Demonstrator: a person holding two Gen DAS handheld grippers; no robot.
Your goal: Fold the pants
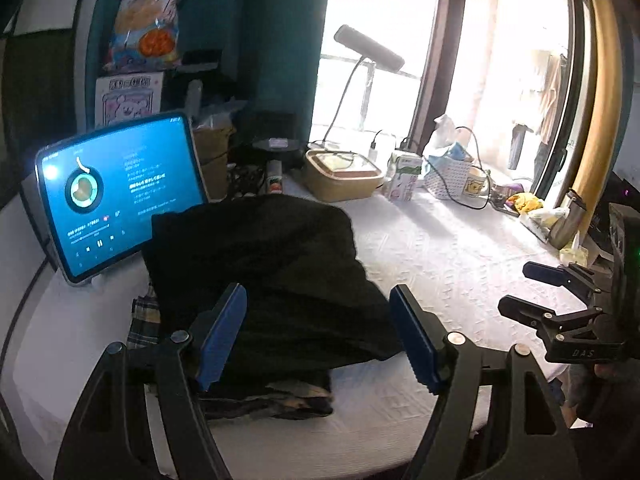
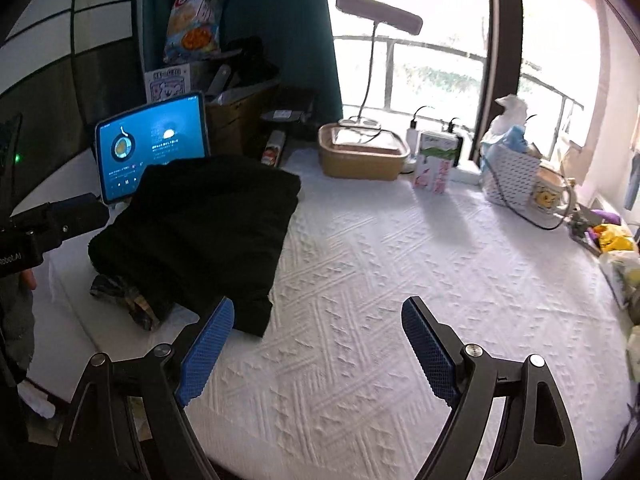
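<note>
The black pants [image 1: 264, 276] lie folded in a thick stack on the white textured mat [image 1: 452, 256], on top of a plaid and patterned garment [image 1: 144, 320]. My left gripper [image 1: 320, 336] is open and empty, just above the near edge of the pants. My right gripper [image 2: 316, 348] is open and empty over bare mat [image 2: 380, 280], to the right of the pants [image 2: 200, 228]. The right gripper also shows at the right edge of the left wrist view [image 1: 520, 288].
A lit tablet [image 1: 120, 196] stands behind the pants on the left. Along the back stand a tan container [image 1: 344, 176], a desk lamp [image 1: 368, 48], a carton [image 1: 404, 176], a white basket [image 1: 452, 172] and a mug [image 1: 476, 184]. Clutter lies at the right edge.
</note>
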